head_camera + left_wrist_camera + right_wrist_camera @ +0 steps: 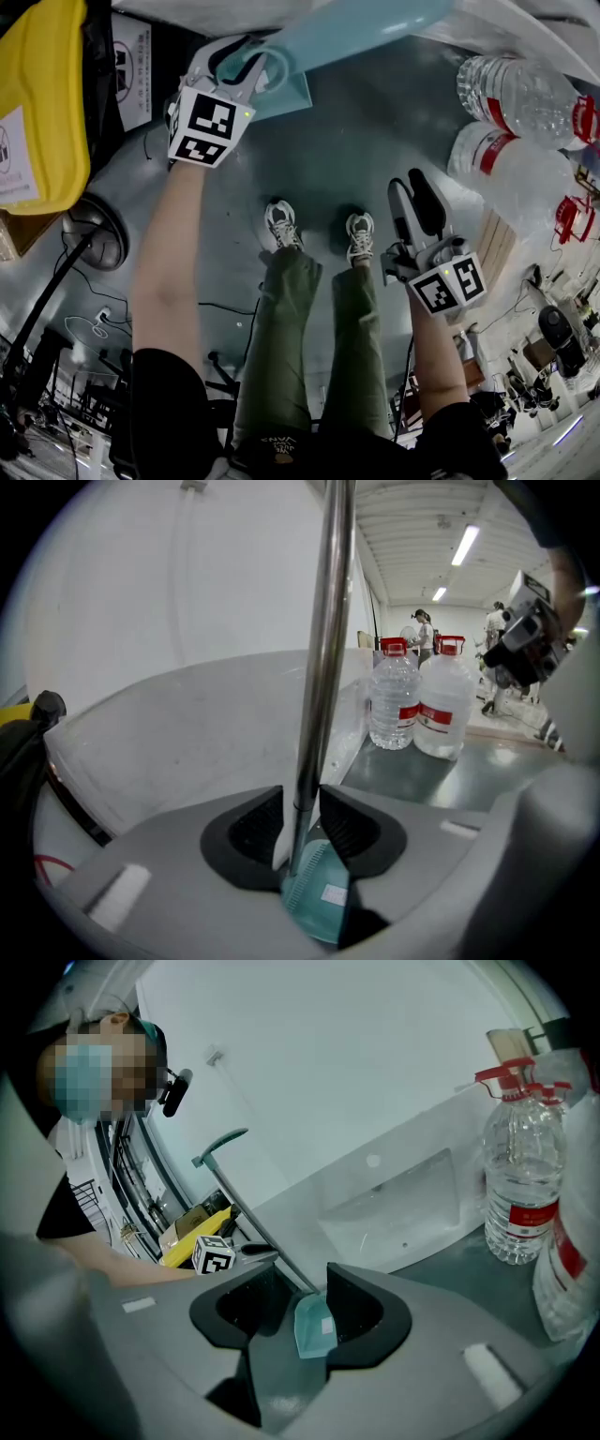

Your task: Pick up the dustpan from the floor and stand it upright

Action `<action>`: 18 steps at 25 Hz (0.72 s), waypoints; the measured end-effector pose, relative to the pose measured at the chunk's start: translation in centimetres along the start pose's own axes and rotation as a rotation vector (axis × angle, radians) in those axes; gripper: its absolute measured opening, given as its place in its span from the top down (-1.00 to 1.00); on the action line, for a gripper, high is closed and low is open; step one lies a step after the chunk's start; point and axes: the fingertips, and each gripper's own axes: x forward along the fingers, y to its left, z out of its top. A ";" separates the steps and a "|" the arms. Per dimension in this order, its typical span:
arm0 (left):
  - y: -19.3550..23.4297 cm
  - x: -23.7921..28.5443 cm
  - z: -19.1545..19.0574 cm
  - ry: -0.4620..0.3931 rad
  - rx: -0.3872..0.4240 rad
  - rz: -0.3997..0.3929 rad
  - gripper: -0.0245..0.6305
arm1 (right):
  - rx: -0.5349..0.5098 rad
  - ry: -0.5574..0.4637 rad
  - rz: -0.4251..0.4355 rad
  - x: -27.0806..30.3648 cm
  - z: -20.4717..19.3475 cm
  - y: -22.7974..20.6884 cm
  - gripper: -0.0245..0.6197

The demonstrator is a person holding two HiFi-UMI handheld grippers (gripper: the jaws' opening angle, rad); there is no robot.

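Standing on floor: dustpan (pixel 314 1324), teal pan (pixel 319 904) down on the grey floor (pixel 375 141), metal pole (pixel 323 649) rising from it, teal hooked grip (pixel 218 1145) on top.
Dustpan location: close to the white wall panel (pixel 187 621); ahead of the person's shoes (pixel 281 225) in the head view.
Left gripper (pixel 301 791): jaws part-way apart, one on each side of the pole, on its lower half. Pole against the pad (pixel 349 819) at the view's right, thin sliver of light beside the other pad. No firm squeeze visible.
Right gripper (pixel 306 1274): jaws apart, nothing between them. Pan visible through the gap, well beyond the tips. Held off to the right of the dustpan, well apart from it.
Water bottles (pixel 394 705): clear, red caps and labels, upright on the floor by the wall, right of the dustpan, not touching it.
Yellow object (pixel 42 94): far left edge of head view, kind not determinable.
Background: people (pixel 424 635) standing far down the room, left gripper view.
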 end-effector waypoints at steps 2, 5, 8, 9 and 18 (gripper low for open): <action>0.0 -0.4 0.1 -0.001 -0.020 0.009 0.52 | -0.003 -0.002 0.007 -0.1 0.3 0.2 0.42; -0.1 -1.3 0.3 0.000 -0.045 0.024 0.52 | -0.007 -0.007 0.021 -0.3 1.0 0.5 0.42; -0.7 -2.6 0.9 -0.004 -0.056 0.037 0.51 | -0.013 -0.011 0.043 -0.8 1.9 1.1 0.42; -0.9 -3.1 1.2 -0.007 -0.062 0.043 0.52 | -0.017 -0.012 0.053 -0.9 2.3 1.4 0.42; -3.2 -9.6 5.5 -0.058 -0.112 0.128 0.52 | -0.082 0.000 0.195 -2.3 6.5 5.4 0.42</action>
